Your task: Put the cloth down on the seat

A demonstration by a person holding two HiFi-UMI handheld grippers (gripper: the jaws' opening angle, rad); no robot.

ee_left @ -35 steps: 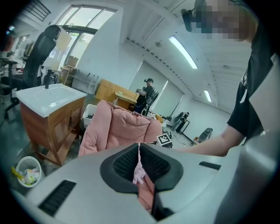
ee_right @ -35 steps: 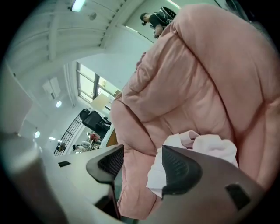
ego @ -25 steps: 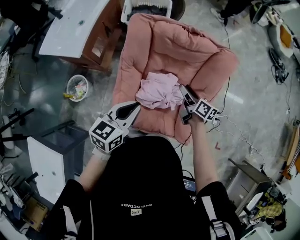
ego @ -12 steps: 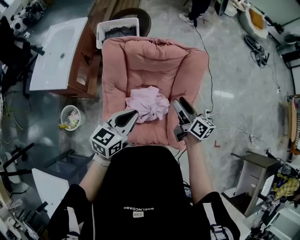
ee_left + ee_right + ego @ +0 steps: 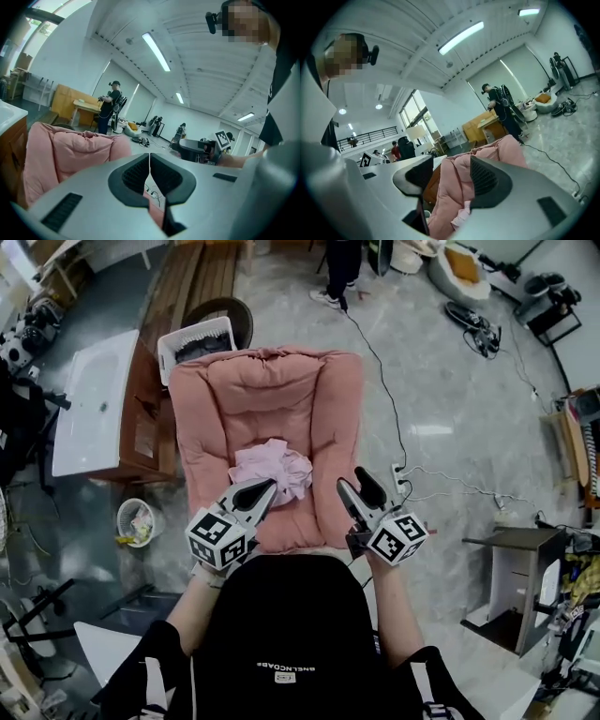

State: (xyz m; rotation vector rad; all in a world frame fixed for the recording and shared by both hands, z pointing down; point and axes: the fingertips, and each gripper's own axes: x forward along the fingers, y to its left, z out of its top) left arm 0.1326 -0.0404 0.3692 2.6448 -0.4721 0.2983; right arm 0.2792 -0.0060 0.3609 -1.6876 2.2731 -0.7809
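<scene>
Both forearms reaching forward out of black sleeves, elbows bent. Grippers side by side over front edge of seat (image 5: 292, 521), well apart from each other.

Left gripper (image 5: 255, 491):
- Jaws together, only a hairline slit between the pads in left gripper view (image 5: 149, 161). Nothing clamped.
- Left marker cube (image 5: 218, 540) back toward the body, tips aimed forward and slightly right.
- Pitched up: ceiling strip lights across top of that view.

Right gripper (image 5: 352, 486):
- Jaws apart, nothing held.
- Through the gap in right gripper view (image 5: 450, 178), mostly pink armchair (image 5: 487, 154) padding.
- Tips forward, over front right corner of the chair. Right marker cube (image 5: 398, 538) back by the wrist.
- Also pitched up.

Cloth (image 5: 271, 469):
- Pale pink, crumpled heap, lying on the seat cushion, gripped by neither gripper.
- Directly ahead of the left fingertips, near edge right at them in head view. Contact not resolvable.
- Ahead and left of the right fingertips, apart from them.

Around:
- White slatted basket (image 5: 199, 337) far beyond the fingertips, behind the chair back.
- White bin (image 5: 137, 521) on the floor, left of the left fingers.
- White basin on wooden cabinet (image 5: 89, 399) further left.
- Power strip (image 5: 399, 476) with cable just right of the right fingers.
- Person (image 5: 342, 268) standing far ahead.
</scene>
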